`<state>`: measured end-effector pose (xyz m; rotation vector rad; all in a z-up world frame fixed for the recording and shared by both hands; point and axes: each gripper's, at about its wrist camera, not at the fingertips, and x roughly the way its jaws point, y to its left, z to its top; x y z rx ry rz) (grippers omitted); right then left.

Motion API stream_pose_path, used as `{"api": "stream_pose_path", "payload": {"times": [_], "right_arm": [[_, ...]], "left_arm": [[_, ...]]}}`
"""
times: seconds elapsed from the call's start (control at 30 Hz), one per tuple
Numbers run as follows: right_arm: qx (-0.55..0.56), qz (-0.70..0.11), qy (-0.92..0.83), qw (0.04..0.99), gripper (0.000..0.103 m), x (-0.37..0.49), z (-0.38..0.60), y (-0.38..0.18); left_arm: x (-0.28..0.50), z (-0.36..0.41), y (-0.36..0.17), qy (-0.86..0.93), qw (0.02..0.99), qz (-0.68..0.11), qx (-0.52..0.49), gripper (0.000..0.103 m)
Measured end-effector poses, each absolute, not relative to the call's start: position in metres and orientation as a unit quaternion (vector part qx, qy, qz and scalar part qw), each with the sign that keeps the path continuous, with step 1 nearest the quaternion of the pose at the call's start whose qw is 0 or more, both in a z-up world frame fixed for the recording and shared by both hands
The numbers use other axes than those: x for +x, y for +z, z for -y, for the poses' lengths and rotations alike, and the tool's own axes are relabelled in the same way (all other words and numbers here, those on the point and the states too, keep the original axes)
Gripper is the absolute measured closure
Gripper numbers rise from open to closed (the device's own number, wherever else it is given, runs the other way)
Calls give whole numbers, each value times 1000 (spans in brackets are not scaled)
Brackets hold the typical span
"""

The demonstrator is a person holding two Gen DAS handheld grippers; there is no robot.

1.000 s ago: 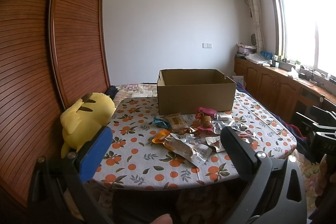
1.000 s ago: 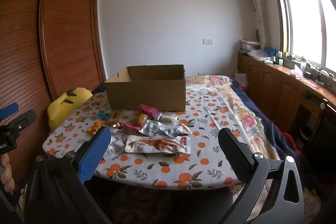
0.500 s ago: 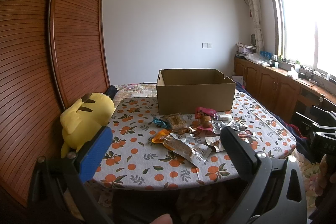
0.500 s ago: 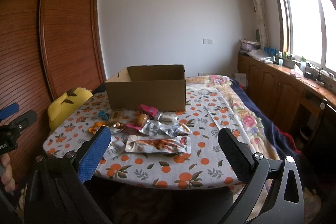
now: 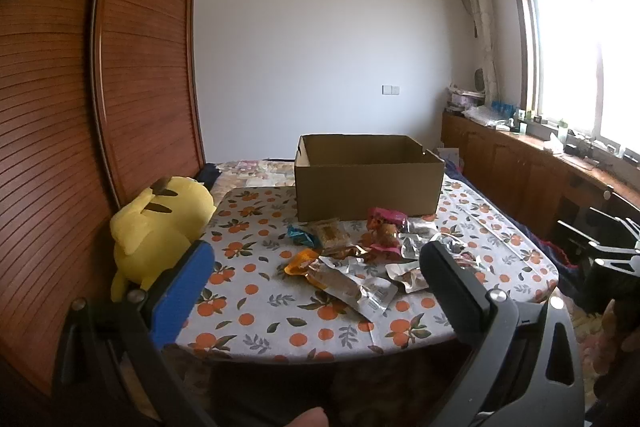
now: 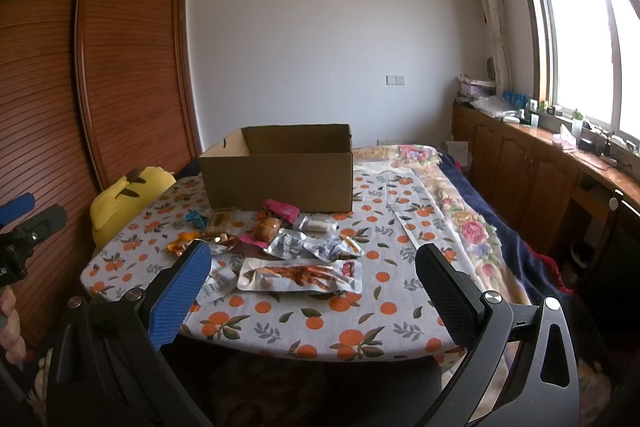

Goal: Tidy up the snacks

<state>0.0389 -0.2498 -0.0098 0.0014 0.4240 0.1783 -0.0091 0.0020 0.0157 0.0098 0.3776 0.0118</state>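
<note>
My left gripper (image 5: 316, 279) hangs with jaws spread wide and empty, short of the near edge of the round surface (image 5: 256, 323) in its orange-print cloth. Left of the open brown cardboard box (image 5: 368, 183) slumps a yellow plush toy (image 5: 156, 227). In front of the box lies the heap of foil and coloured snack packets (image 6: 280, 243), nearest me a long clear packet of red snack (image 6: 300, 275). My right gripper (image 6: 312, 279) likewise hangs with jaws spread, holding nothing.

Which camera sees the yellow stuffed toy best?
The left wrist view: the yellow stuffed toy is close and big there, beside the table's left edge, with its dark-tipped ears showing. The right wrist view shows the toy smaller and farther off, partly hidden behind the table edge.
</note>
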Motion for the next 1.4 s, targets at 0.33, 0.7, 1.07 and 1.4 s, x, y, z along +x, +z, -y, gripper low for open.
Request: {"api": "stream_pose_path", "payload": {"times": [0.33,0.7,1.07,1.4], "right_arm": [[6,-217,91,972,0,40,253,-9],[-4,-243,105,964,0,70,258,-48],[-10,-278,123,953,0,103,262,-93],[0,-293,138,946,0,103,261,-110]], "left_arm": [[-7,-2,11,5,981,-194,10,0],[43,-2,-30,-23,969,-245,5,0],[118,11,-85,-55,949,-309,-23,0],[172,14,-116,-27,926,-375,-49,1]]}}
